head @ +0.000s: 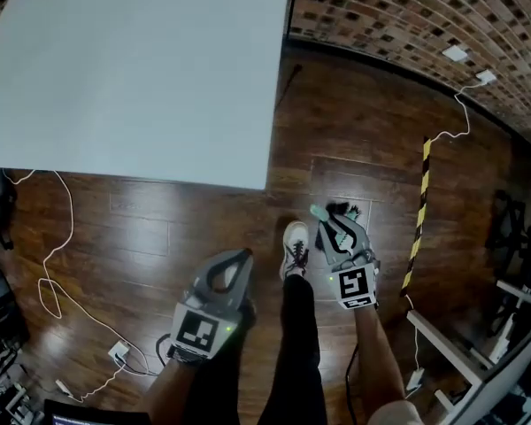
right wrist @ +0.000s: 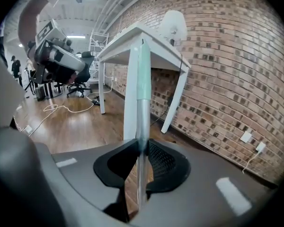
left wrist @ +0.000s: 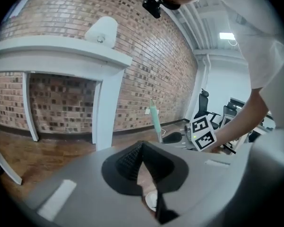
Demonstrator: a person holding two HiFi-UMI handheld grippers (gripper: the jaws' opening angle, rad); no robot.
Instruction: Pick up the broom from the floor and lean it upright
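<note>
Our right gripper (right wrist: 141,146) pinches the broom (right wrist: 143,79) between its fingers; in the head view we see only its green tip. The left gripper (left wrist: 142,145) has its fingers together, empty.

Broom (right wrist: 142,86), a slim silver metal pole with a pale mint-green grip sleeve, stands near upright, sleeve end uppermost, its pole clamped between the jaws of my right gripper (right wrist: 141,148).

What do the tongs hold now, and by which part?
The right tongs grip the broom by its silver shaft, below the green sleeve. The left tongs are shut, empty.
</note>
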